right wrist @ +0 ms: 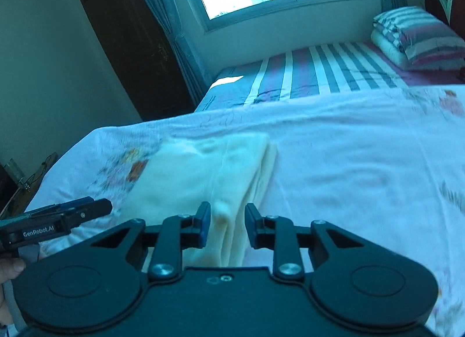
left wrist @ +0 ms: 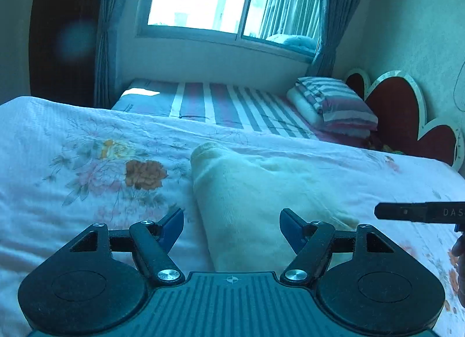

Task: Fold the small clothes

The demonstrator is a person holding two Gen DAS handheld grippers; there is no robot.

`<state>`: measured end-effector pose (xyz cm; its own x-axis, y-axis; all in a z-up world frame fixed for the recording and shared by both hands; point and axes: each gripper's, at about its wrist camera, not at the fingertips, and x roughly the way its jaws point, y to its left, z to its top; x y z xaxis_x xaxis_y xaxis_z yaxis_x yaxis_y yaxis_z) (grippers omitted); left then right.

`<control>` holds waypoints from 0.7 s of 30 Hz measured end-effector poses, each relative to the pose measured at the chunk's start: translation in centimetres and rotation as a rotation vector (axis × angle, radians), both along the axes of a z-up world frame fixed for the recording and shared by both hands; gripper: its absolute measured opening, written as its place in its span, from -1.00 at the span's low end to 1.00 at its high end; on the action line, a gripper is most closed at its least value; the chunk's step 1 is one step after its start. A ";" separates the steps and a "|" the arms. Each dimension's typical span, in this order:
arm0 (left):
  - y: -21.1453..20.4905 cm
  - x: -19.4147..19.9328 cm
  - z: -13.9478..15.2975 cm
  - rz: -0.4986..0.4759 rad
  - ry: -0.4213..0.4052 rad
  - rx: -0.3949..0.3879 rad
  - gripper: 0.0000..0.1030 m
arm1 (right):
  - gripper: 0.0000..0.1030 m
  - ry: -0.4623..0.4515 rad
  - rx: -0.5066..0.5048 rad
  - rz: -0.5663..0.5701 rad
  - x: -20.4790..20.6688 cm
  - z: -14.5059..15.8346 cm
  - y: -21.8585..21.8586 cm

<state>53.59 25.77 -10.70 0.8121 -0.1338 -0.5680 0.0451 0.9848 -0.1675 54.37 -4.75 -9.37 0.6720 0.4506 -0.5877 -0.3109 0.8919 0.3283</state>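
The pale cream knitted garment (left wrist: 250,191) lies on the white floral-printed bedspread (left wrist: 72,139), already doubled lengthwise by the look of its stacked edges at the right side in my right wrist view. In my left wrist view it runs from 6 o'clock up toward 12 o'clock, a rounded cuff-like end farthest from me.

My left gripper (left wrist: 231,222) hangs over the near end of the cloth with its jaws spread wide, nothing between them. My right gripper (right wrist: 225,225) stands parted too, its blue pads (right wrist: 204,225) straddling a small raised pucker of cloth at the near edge but, as far as I can tell, not pinching it. Each tool shows in the other's view: the right at 3 o'clock, the left at 9 o'clock.

I judge I am between folds, both tools released and lined up on the near hem. The next move calls for closing on both near corners together, catching every layer, then lifting and carrying the hem toward the far end at 12 o'clock. The soft knit may slip or drag unevenly.
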 end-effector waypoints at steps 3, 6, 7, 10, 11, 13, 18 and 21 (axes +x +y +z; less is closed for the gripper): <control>-0.5 4.1 -1.7 0.005 0.063 0.035 0.40 | -0.53 -0.001 -0.040 0.003 3.6 -1.2 1.3; -1.3 5.6 -3.8 -0.030 0.142 0.049 0.43 | -0.52 0.066 -0.133 0.002 5.2 -3.8 2.3; -1.6 5.3 -3.8 -0.020 0.130 0.055 0.45 | -0.48 0.059 -0.140 -0.008 5.2 -4.7 2.4; -2.0 2.7 -2.3 -0.010 0.100 0.095 0.49 | -0.38 0.052 -0.106 -0.048 3.2 -3.7 1.2; -2.3 1.4 -1.9 -0.010 0.082 0.116 0.54 | -0.38 0.033 -0.091 -0.049 2.2 -3.1 0.7; -2.8 -1.6 -0.9 0.007 0.047 0.161 0.94 | -0.33 -0.008 -0.092 -0.050 -0.3 -1.9 -0.1; -4.5 -9.1 2.2 0.056 0.013 0.151 0.99 | 0.54 -0.109 -0.072 -0.062 -8.3 2.0 -1.9; -5.5 -13.6 3.9 0.079 -0.030 0.149 0.99 | 0.54 -0.155 -0.066 -0.044 -13.3 4.2 -2.3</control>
<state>39.97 20.25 -6.82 0.8336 0.0145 -0.5521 -0.0302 0.9994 -0.0194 41.02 -7.06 -5.16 0.7752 0.3825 -0.5027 -0.3136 0.9239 0.2193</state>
